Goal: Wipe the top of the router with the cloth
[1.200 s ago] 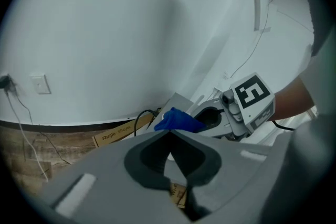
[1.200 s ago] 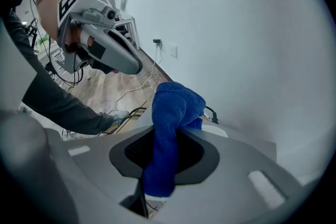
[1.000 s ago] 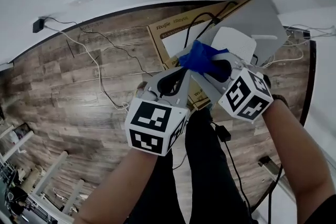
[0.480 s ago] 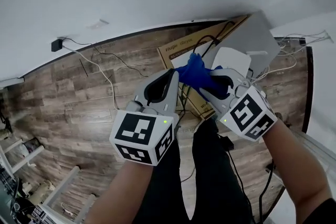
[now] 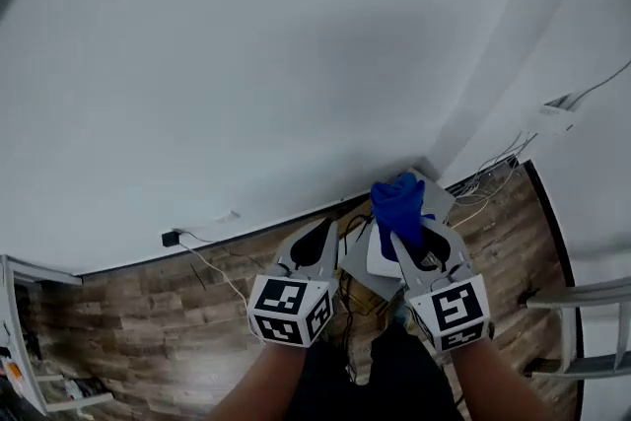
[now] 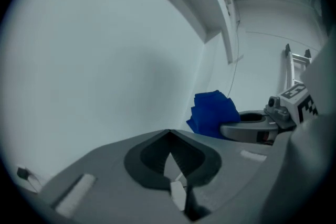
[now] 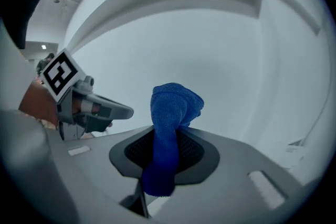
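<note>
My right gripper (image 5: 400,224) is shut on a blue cloth (image 5: 397,202), which bunches up above its jaws; in the right gripper view the cloth (image 7: 170,123) hangs down through the jaws of that gripper (image 7: 169,132). The white router (image 5: 379,259) shows between the two grippers, partly hidden by them, on a grey panel (image 5: 437,200) by the wall. My left gripper (image 5: 329,226) is beside it on the left, apart from the cloth. Its jaws meet with nothing between them (image 6: 168,132), and the cloth (image 6: 212,112) lies to its right.
A white wall fills most of every view. On the wood floor (image 5: 148,311) lie cables and a black adapter (image 5: 170,238). A white socket strip with wires (image 5: 552,118) hangs on the right wall. A metal frame (image 5: 582,330) stands at the right.
The head view has swung up, so the wall fills it and both grippers look smaller and lower. The right gripper keeps the cloth, now raised near the wall's corner.
</note>
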Tool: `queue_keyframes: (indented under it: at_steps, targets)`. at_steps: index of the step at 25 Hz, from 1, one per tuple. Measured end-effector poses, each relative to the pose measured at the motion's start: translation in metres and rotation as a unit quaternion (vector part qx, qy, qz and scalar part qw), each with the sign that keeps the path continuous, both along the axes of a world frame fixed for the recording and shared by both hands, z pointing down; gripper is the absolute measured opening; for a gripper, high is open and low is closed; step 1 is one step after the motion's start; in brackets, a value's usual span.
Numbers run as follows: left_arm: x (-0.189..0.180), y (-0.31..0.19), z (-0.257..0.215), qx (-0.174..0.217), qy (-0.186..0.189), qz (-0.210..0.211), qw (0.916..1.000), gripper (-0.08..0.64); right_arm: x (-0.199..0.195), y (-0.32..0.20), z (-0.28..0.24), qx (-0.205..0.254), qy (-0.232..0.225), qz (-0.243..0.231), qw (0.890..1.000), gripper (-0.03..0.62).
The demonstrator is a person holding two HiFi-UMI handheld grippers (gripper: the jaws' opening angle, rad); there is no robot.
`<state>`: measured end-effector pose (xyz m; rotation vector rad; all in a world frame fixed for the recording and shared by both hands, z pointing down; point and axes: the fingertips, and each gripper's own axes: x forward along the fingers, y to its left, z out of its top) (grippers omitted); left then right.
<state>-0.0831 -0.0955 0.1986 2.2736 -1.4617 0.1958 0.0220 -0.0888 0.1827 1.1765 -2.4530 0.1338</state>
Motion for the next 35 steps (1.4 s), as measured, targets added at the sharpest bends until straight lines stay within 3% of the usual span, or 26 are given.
queue_keyframes:
  at_steps: [5,9,13,19,24,31,35]
  targets:
    - [0.037,0.007,-0.107,0.088,-0.025,0.050,0.9945,0.000,0.031,0.006,-0.101,0.060,-0.052,0.110,0.991,0.114]
    - [0.046,0.015,-0.143,0.140,-0.032,0.035,0.9890,0.000,0.036,0.015,-0.127,0.092,-0.045,0.162,0.982,0.113]
    - [0.047,0.015,-0.162,0.172,-0.030,0.029,0.9842,0.000,0.035,0.019,-0.145,0.119,-0.036,0.183,0.975,0.109]
    - [0.044,0.006,-0.186,0.194,-0.040,0.033,0.9796,0.000,0.025,0.017,-0.159,0.121,-0.048,0.188,0.974,0.109]
    - [0.019,0.006,-0.206,0.218,-0.045,0.009,0.9749,0.000,0.013,0.027,-0.178,0.148,-0.032,0.175,0.973,0.109]
    - [0.010,0.009,-0.201,0.203,-0.044,0.013,0.9780,0.000,0.002,0.020,-0.170,0.119,-0.025,0.183,0.976,0.109]
    - [0.002,0.004,-0.199,0.203,-0.044,0.019,0.9781,0.000,-0.009,0.012,-0.182,0.135,-0.022,0.184,0.973,0.109]
